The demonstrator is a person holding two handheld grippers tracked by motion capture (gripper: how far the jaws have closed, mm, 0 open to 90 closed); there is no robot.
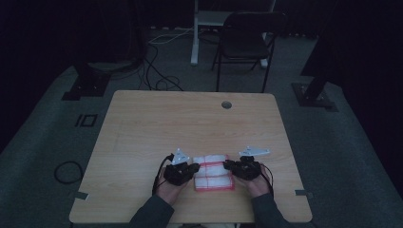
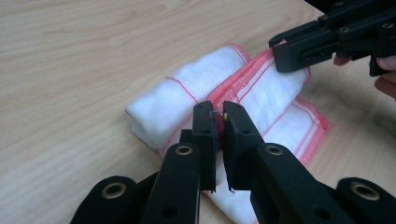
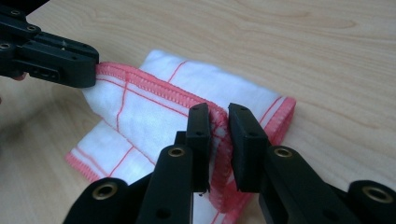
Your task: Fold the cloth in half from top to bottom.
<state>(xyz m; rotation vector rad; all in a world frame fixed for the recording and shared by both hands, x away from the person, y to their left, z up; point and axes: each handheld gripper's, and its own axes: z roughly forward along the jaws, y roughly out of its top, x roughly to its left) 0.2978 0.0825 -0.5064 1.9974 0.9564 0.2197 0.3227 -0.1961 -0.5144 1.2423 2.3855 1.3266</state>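
Left gripper (image 2: pixel 219 109) pinches red hemmed edge of folded white cloth (image 2: pixel 187 100); right gripper (image 3: pixel 218 114) clamps same hem at opposite end. Cloth lies between grippers on table (image 1: pixel 190 118) near front edge, hem running left-right; both equally near.

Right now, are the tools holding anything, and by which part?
Both hold the folded white cloth by its red stitched hem. The left tool pinches one end of the hem, and the right tool pinches the opposite end.
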